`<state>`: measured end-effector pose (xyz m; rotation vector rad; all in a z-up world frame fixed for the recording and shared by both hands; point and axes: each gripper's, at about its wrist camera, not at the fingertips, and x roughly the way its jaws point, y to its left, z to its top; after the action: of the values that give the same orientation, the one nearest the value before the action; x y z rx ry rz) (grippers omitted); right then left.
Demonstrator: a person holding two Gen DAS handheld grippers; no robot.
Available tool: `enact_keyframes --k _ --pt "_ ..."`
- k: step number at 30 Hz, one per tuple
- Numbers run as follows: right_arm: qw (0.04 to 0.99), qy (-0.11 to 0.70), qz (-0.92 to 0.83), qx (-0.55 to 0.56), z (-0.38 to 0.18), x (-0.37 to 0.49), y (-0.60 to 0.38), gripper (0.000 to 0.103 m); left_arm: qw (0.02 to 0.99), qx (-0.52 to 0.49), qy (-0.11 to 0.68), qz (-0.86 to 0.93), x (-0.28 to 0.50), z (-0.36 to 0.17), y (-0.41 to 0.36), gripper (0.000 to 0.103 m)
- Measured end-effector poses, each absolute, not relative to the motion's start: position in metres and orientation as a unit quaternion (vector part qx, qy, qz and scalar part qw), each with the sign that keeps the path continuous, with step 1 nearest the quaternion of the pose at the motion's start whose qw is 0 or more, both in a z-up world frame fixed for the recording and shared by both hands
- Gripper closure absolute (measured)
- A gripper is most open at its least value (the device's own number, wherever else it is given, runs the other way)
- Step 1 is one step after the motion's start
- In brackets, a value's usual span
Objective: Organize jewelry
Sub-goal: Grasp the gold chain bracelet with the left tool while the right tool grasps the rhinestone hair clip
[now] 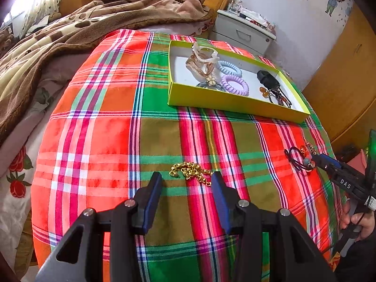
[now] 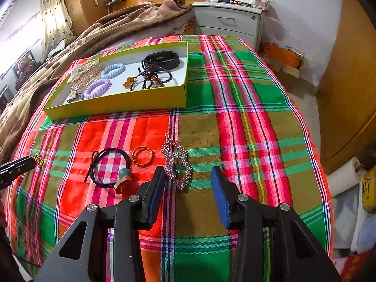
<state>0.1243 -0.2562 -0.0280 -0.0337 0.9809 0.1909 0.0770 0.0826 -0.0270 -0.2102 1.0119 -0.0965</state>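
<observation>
Left gripper (image 1: 186, 178) gapes wide and empty, straddling the gold chain (image 1: 190, 172). Right gripper (image 2: 188, 176) gapes wide beside the crystal brooch (image 2: 177, 164), holding nothing.

My left gripper (image 1: 186, 178): matte black frame, two angled fingers (image 1: 154, 195) faced with blue pads, four round silver screws across the linkage, a triangular cut-out in each outer arm. My right gripper (image 2: 188, 174): the same build, black frame, blue pads, four silver screws, triangular cut-outs. Seen from the left wrist camera, beside the plaid cloth (image 1: 117, 141), the right gripper's black body carries white letters "DAS", a white label nearer its handle, a green light above it, and my hand (image 1: 359, 223) in a dark sleeve.
</observation>
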Motion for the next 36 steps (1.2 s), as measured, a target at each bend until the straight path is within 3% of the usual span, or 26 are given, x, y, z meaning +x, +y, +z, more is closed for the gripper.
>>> enact_keyframes --k 13,14,15,16,17,32,36 --pt "0.881 0.458 0.11 -0.034 -0.03 0.137 -0.247 0.062 0.875 -0.039 0.481 -0.024 0.078 -0.029 0.065 0.055" --pt "0.882 0.457 0.111 -0.037 -0.03 0.137 -0.247 0.064 0.875 -0.042 0.481 -0.023 0.079 -0.029 0.066 0.055" --pt "0.883 0.456 0.109 -0.038 -0.03 0.137 -0.247 0.076 0.875 -0.045 0.481 -0.023 0.079 -0.029 0.067 0.055" --pt "0.884 0.453 0.105 -0.037 -0.03 0.136 -0.249 0.081 0.875 -0.045 0.481 -0.023 0.079 -0.029 0.067 0.055" --pt "0.885 0.452 0.103 -0.034 -0.03 0.136 -0.25 0.083 0.876 -0.045 0.48 -0.023 0.078 -0.029 0.068 0.055" --pt "0.893 0.438 0.104 -0.017 -0.028 0.134 -0.265 0.087 0.877 -0.032 0.479 -0.023 0.087 -0.029 0.059 0.055" --pt "0.893 0.437 0.102 -0.014 -0.027 0.134 -0.268 0.087 0.879 0.017 0.476 -0.018 0.088 -0.031 0.043 0.055"
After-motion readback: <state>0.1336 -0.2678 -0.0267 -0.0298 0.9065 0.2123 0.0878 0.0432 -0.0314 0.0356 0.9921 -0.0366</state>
